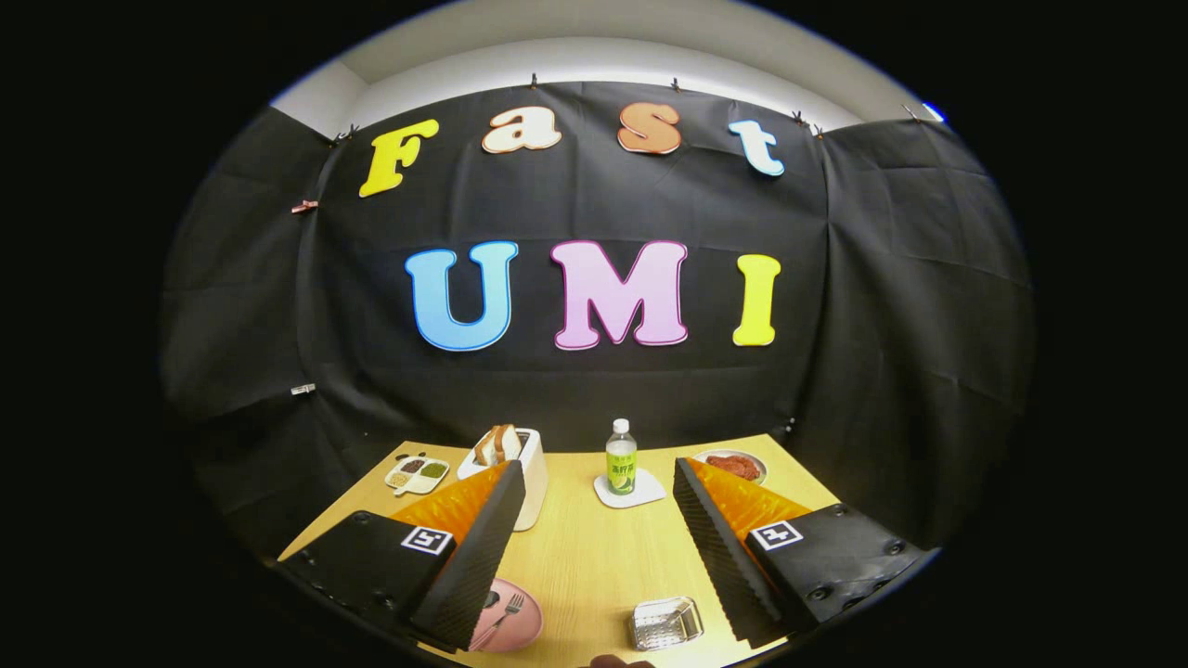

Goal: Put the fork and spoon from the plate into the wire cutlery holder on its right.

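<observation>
Gripper [594, 520] spread wide, holding nothing. At the desk's [594, 557] near edge: fork [504, 616] on pink plate [516, 623]; spoon not distinguishable. Wire cutlery holder [665, 623] just right. Judged light, stiff, slippery; pinch the handle mid-length. Farther: bottle [621, 456].

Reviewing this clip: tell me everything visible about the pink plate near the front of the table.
The round pink plate lies flat on the light wooden table, near its front edge. It looks smooth, like plastic or ceramic. A pink fork rests on it, tines pointing away; a dark piece beside the fork may be the spoon, too hidden to tell. One finger of the open tongs covers part of the plate. The silver wire cutlery holder sits apart, on its right.
</observation>
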### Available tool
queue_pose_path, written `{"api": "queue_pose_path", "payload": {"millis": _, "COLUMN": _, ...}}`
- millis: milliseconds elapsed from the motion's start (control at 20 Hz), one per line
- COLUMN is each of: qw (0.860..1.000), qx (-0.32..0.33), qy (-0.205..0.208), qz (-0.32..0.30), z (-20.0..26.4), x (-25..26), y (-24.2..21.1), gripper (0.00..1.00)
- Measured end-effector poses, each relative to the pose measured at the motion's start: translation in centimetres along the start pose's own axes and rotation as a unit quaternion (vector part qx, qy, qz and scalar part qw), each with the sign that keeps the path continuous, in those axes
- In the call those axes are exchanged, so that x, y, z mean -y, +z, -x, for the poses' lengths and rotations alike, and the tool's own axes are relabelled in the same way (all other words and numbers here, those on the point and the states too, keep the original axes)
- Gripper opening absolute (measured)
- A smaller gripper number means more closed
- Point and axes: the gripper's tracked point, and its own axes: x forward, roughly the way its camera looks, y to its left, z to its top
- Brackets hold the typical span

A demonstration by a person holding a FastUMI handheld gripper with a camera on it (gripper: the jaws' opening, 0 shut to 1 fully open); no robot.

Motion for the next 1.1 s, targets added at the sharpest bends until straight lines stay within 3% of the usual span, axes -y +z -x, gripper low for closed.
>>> {"api": "queue_pose_path", "payload": {"millis": 250, "qw": 0.996, "qx": -0.089, "qy": 0.023, "qz": 0.001, "z": -1.1, "x": -2.6, "y": -5.1, "gripper": 1.00}}
{"api": "queue_pose_path", "payload": {"millis": 400, "qw": 0.984, "qx": -0.169, "qy": 0.057, "qz": 0.017, "z": -0.8, "x": -5.3, "y": -10.0, "gripper": 0.99}}
{"api": "queue_pose_path", "payload": {"millis": 550, "qw": 0.961, "qx": -0.256, "qy": 0.094, "qz": 0.033, "z": -0.2, "x": -8.3, "y": -15.5, "gripper": 0.99}}
{"api": "queue_pose_path", "payload": {"millis": 700, "qw": 0.928, "qx": -0.348, "qy": 0.128, "qz": 0.042, "z": 1.2, "x": -10.9, "y": -21.6, "gripper": 0.99}}
{"api": "queue_pose_path", "payload": {"millis": 1100, "qw": 0.869, "qx": -0.467, "qy": 0.139, "qz": 0.089, "z": 2.5, "x": -13.4, "y": -31.1, "gripper": 1.00}}
